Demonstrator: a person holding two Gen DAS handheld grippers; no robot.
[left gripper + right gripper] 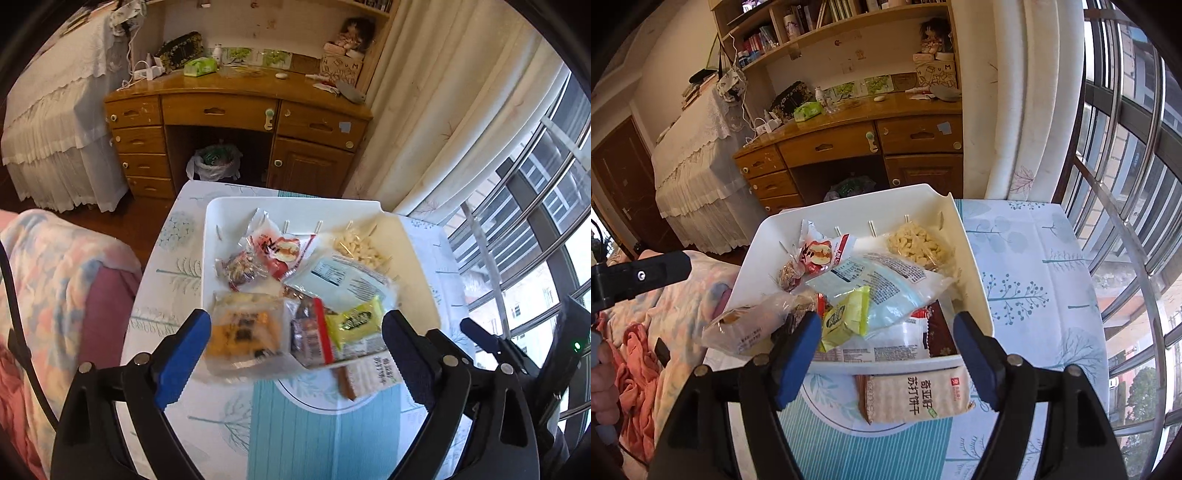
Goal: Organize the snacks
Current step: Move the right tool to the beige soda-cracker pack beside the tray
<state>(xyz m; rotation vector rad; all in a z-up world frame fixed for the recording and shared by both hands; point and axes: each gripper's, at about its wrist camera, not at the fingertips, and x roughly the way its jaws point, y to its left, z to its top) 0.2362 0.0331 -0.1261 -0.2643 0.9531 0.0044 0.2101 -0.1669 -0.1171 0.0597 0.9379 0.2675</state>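
The white tray (413,236) sat on the counter (325,435), heaped with snack packets. The left gripper (295,354) hovered with its fingers spread over the tray's near left corner, above a clear orange-filled packet (243,332) overhanging the rim. The right gripper (886,354) also had its fingers spread, empty, above the tray's near edge. A cracker packet (916,395) lay on the counter just outside that edge.
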